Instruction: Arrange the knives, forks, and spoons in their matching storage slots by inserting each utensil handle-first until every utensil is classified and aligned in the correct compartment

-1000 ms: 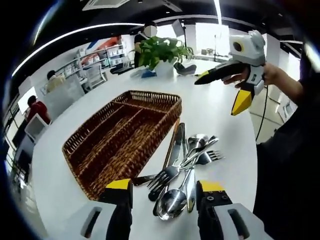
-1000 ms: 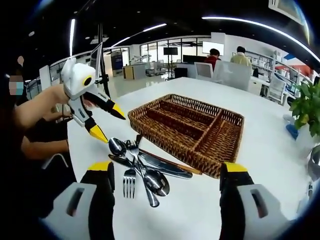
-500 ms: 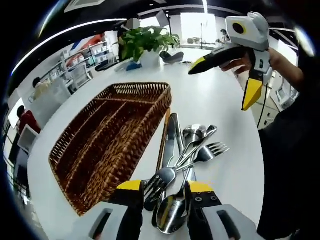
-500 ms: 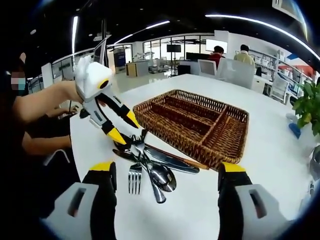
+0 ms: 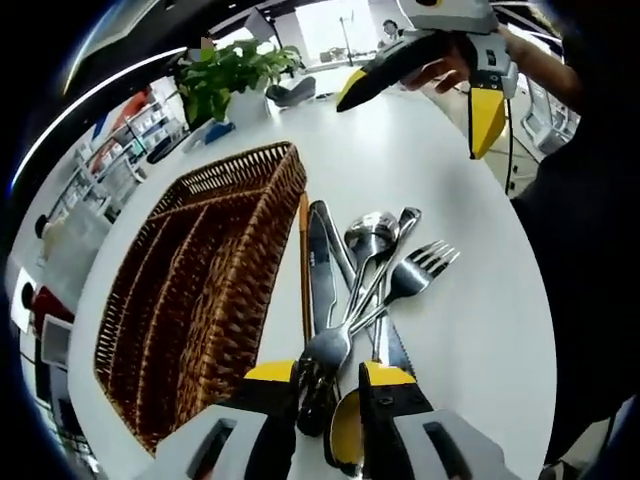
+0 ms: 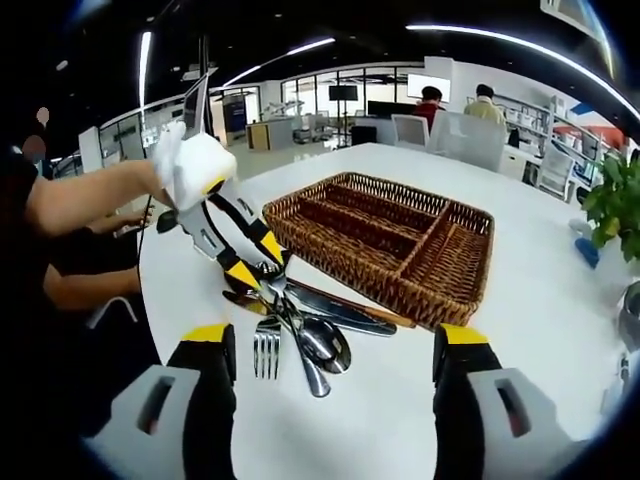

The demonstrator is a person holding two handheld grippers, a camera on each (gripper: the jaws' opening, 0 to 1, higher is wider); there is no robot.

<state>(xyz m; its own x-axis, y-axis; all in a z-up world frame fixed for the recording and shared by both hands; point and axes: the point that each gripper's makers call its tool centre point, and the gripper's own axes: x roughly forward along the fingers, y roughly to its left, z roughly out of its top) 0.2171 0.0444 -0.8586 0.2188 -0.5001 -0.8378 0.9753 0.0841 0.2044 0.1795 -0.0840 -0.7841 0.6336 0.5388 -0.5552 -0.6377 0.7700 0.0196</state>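
Note:
A pile of knives, forks and spoons lies on the white table beside a brown wicker tray (image 5: 250,300) (image 6: 352,287) with long compartments. In the left gripper view a knife (image 5: 320,265), a spoon (image 5: 370,235) and a fork (image 5: 430,262) fan out ahead. My left gripper (image 5: 329,374) (image 6: 255,262) is down on the near end of the pile. Its jaws stand narrowed around a fork head (image 5: 325,350) and a spoon bowl (image 5: 345,430). My right gripper (image 6: 332,340) (image 5: 415,110) hovers wide open above the table, holding nothing. A fork (image 6: 265,355) and a spoon (image 6: 325,345) lie ahead of it.
A potted plant (image 5: 225,75) (image 6: 615,200) stands at the table's far end beyond the tray. A person's arm (image 6: 90,200) holds the left gripper at the table edge. Seated people (image 6: 430,100) and desks fill the background. Bare white tabletop (image 5: 470,330) lies right of the pile.
The left gripper has come down onto the pile and its jaws have narrowed around the fork head and spoon bowl. The right gripper stays open and nearly still.

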